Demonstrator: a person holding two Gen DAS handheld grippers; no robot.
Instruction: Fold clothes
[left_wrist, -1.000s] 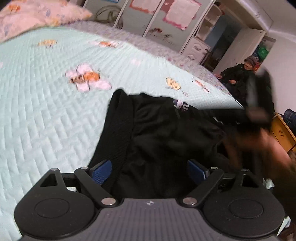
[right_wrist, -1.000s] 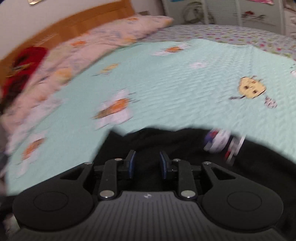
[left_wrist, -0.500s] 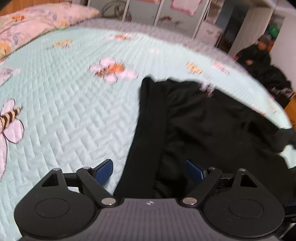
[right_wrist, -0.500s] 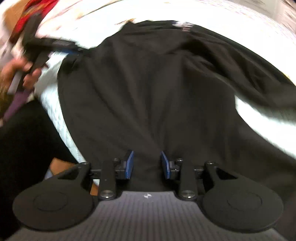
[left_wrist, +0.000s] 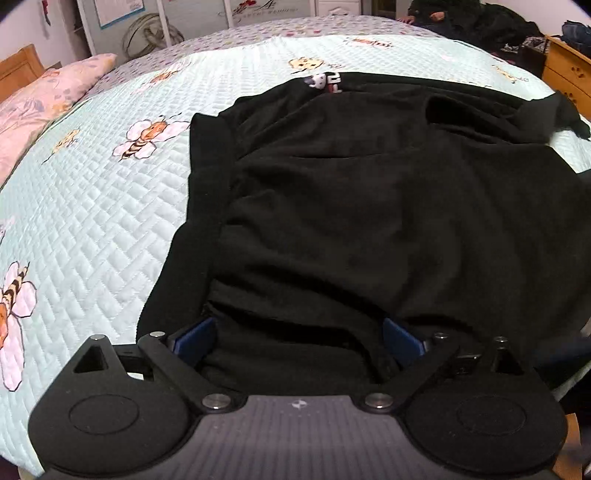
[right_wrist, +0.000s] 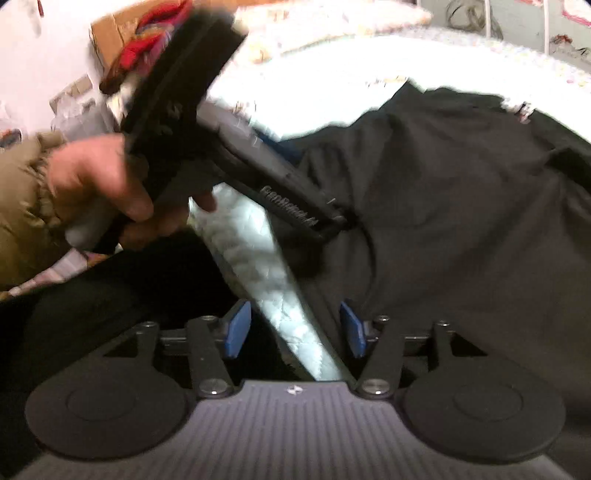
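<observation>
A black garment (left_wrist: 369, 206) with a small white and red logo (left_wrist: 325, 82) lies spread on the mint quilted bedspread (left_wrist: 92, 221). My left gripper (left_wrist: 299, 341) stands over the garment's near edge. Its jaws are opening wide, and loose black cloth bulges between the blue pads (left_wrist: 195, 339) without being pinched. My right gripper (right_wrist: 294, 328) hovers at the garment's (right_wrist: 461, 206) side edge. Its jaws are opening, with a strip of bedspread (right_wrist: 258, 273) and the cloth's hem between the pads. In the right wrist view a hand (right_wrist: 99, 177) holds the left gripper (right_wrist: 325, 221), tips down on the cloth.
A pink floral pillow (left_wrist: 44, 99) and a wooden headboard (left_wrist: 18, 70) lie at the far left. Wooden furniture (left_wrist: 565, 70) stands at the bed's right. Someone in dark clothes (left_wrist: 443, 14) sits beyond the bed. A cardboard box with red cloth (right_wrist: 147, 40) is behind the hand.
The left view has rolled and shifted, so the garment now fills it, and the left jaws have widened. The right gripper swept from mid-bed to the garment's edge and its jaws have spread.
</observation>
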